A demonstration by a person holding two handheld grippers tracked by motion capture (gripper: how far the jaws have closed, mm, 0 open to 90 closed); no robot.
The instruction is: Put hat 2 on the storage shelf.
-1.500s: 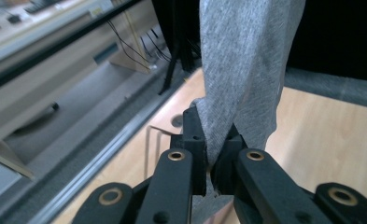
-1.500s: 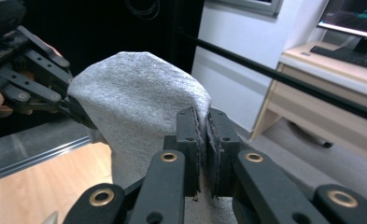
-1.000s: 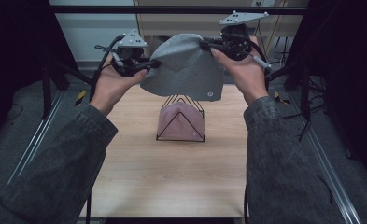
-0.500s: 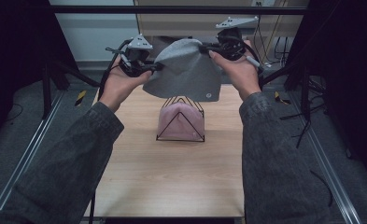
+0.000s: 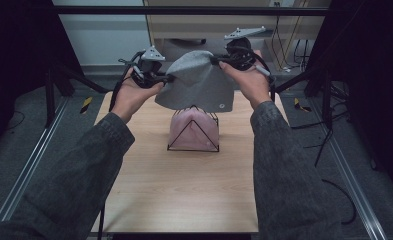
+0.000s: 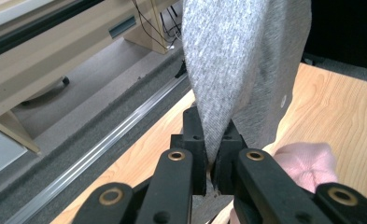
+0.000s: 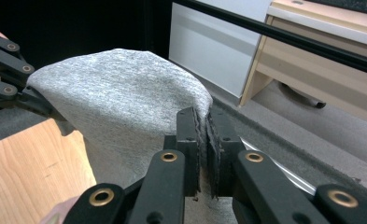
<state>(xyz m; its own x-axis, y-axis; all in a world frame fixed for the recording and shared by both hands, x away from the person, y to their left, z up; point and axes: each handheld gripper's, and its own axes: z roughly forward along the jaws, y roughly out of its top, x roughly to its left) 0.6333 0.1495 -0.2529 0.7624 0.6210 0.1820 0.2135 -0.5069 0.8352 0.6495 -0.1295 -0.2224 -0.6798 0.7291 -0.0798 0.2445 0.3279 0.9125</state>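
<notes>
A grey cloth point(image 5: 196, 82) hangs stretched between my two grippers above the table's far half. My left gripper point(image 5: 165, 79) is shut on its left edge, and in the left gripper view the grey cloth point(image 6: 239, 70) rises from between the jaws of the left gripper point(image 6: 212, 144). My right gripper point(image 5: 219, 61) is shut on the upper right edge; in the right gripper view the grey cloth point(image 7: 120, 102) spreads left from the right gripper point(image 7: 203, 135). Below the cloth a black wire rack point(image 5: 193, 135) stands on the table with a pink cloth point(image 5: 194, 127) draped on it.
The wooden table point(image 5: 184, 190) has bare surface in front of the rack. Metal rails point(image 5: 356, 190) run along both sides on the grey floor. A beige cabinet point(image 5: 224, 25) and cables lie beyond the far edge.
Both grippers have carried the grey cloth a little farther away and closer together. Its lower edge now hangs just over the top of the wire rack.
</notes>
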